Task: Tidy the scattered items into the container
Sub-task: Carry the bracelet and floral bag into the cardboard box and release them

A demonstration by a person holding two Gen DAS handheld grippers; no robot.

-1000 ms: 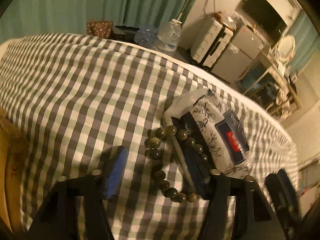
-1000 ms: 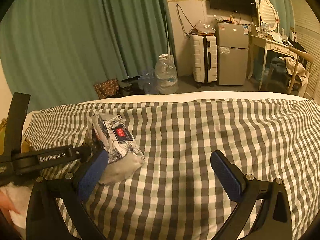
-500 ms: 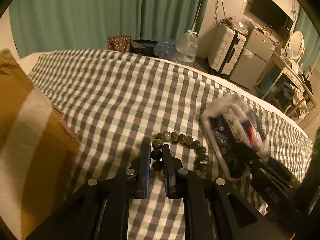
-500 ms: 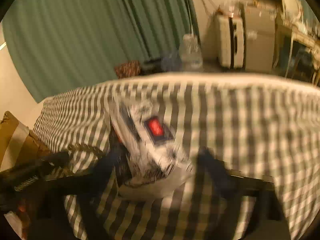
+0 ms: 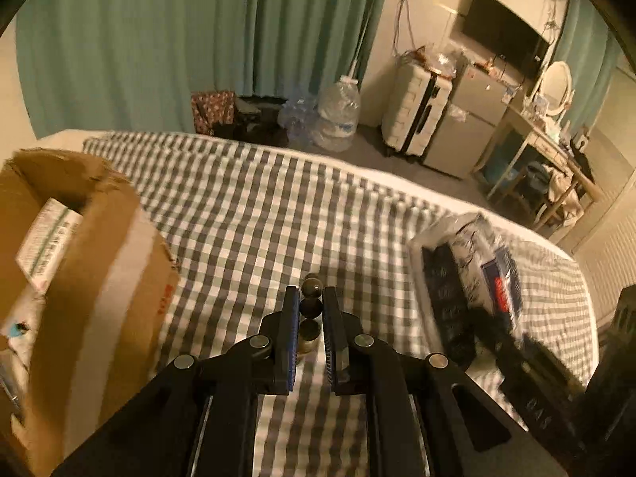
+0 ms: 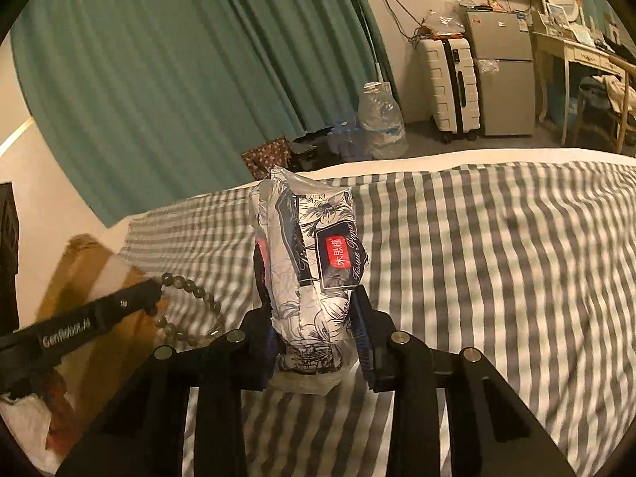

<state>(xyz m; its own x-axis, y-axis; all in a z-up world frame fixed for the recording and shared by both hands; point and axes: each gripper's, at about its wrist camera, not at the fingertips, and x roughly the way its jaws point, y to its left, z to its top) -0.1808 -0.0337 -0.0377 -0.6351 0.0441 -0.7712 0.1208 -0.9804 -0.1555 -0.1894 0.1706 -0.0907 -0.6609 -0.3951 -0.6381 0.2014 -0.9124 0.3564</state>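
Where the checked bedspread [image 5: 246,214] covers the bed, grey-and-white squares fill most of both wrist views; at its left edge stands an open cardboard box [image 5: 99,262], brown with a pale tape band, a printed white carton [image 5: 47,238] leaning inside it; next in size, a tissue pack [image 6: 314,262] in floral black-and-white wrap with a red label, held upright and clear of the spread, its lower part pinched between the blue pads of the right gripper [image 6: 314,338], whose jaws have just been closing onto it; the same pack shows at the right of the left wrist view, blurred; then the left gripper [image 5: 310,322], jaws drawn nearly together and clamped on a bead bracelet [image 5: 310,310] of dark round beads, three or four beads visible in the narrow gap; in the right wrist view the bracelet's loop hangs from those fingertips, off the spread, near the box and beside the tissue pack.
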